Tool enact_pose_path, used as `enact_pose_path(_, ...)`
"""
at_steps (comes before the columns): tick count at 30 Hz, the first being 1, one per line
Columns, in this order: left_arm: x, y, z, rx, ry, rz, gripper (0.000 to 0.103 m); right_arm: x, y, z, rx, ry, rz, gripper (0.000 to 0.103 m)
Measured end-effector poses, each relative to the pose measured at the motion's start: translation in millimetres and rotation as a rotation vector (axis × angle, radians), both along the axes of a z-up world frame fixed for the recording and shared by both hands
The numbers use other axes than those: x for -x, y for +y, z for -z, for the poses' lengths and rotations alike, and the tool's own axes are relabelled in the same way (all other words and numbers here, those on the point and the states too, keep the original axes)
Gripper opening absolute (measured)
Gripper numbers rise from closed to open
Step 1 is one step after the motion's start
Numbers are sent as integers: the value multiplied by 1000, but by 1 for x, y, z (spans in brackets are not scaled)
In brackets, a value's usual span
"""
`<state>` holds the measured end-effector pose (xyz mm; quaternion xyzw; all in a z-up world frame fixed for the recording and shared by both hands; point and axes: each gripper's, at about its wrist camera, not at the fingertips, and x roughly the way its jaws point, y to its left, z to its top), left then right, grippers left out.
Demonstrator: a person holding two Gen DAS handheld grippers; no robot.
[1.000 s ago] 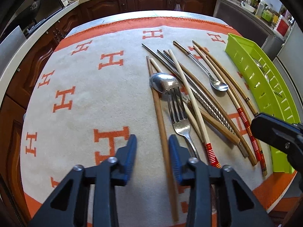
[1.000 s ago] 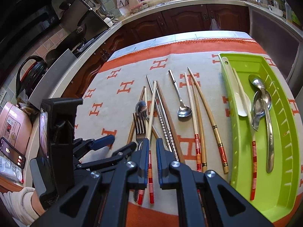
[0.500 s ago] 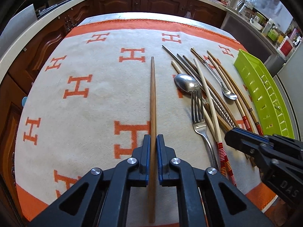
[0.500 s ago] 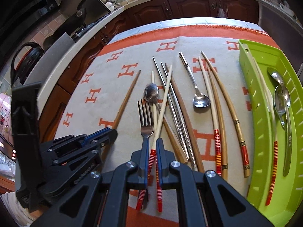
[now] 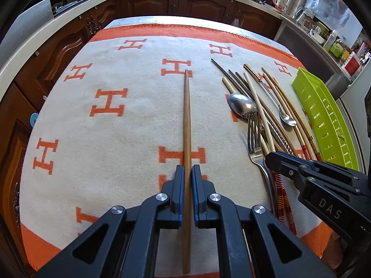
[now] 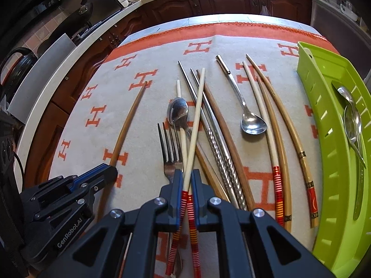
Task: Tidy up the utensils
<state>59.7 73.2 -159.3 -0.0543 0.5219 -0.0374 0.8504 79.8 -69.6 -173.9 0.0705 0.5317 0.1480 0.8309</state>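
Now clamped: left tool [image 5: 187, 173] tight on a brown chopstick [image 5: 187, 115], pulled clear of the pile since a second ago, pointing to 12 o'clock over bare cloth [image 5: 116, 139]. Right tool [image 6: 186, 180] likewise gripping two red-banded chopsticks [image 6: 194, 120], crossed at the pads, no longer flat among the rest. Both picks apparently made; carrying to the green tray [image 6: 324, 115] at 3 o'clock probably next. Left behind on the counter: fork [image 6: 170, 153], spoon [image 6: 178, 111] under the pale sticks, metal chopsticks [image 6: 215, 143], small spoon [image 6: 252, 122], more chopsticks. In the way: fork tines just beside the crossed pair, and spoons [image 6: 351, 120] already lying in the tray.
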Motion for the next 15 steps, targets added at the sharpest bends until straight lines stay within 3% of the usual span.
enact_pose_path(15,4,0,-16,17,-32,11,4,14,-5,-23,-30,-58,-8,5)
